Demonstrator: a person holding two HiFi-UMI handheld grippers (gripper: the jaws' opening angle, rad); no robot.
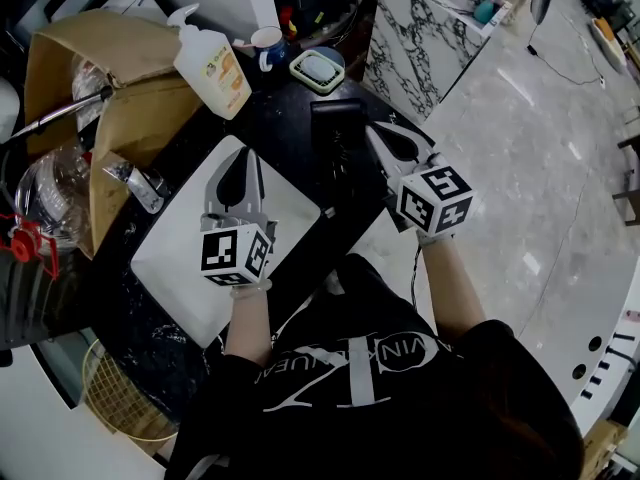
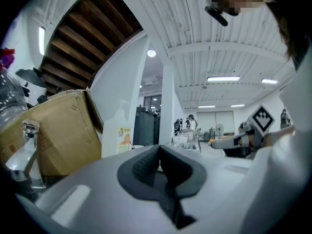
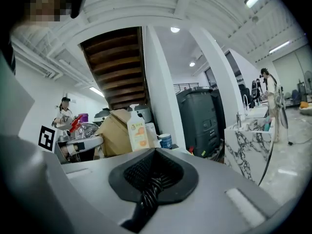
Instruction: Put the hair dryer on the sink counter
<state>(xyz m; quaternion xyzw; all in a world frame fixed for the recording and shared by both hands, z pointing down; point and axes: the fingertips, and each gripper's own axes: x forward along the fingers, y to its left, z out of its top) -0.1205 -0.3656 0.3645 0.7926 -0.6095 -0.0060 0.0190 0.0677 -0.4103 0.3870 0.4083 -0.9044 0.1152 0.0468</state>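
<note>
black hair dryer (image 1: 338, 140) lies on counter (image 1: 288, 108), right claw (image 1: 383, 136) pinching its twisted cord (image 3: 152, 189), left claw (image 1: 240, 166) clenched empty.

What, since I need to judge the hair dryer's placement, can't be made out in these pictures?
- Hair dryer: in the head view it is black against the black counter, so its outline and resting pose are unclear.
- Coiled cord in the shut right gripper: in the right gripper view both ends are hidden by the gripper's body.
</note>
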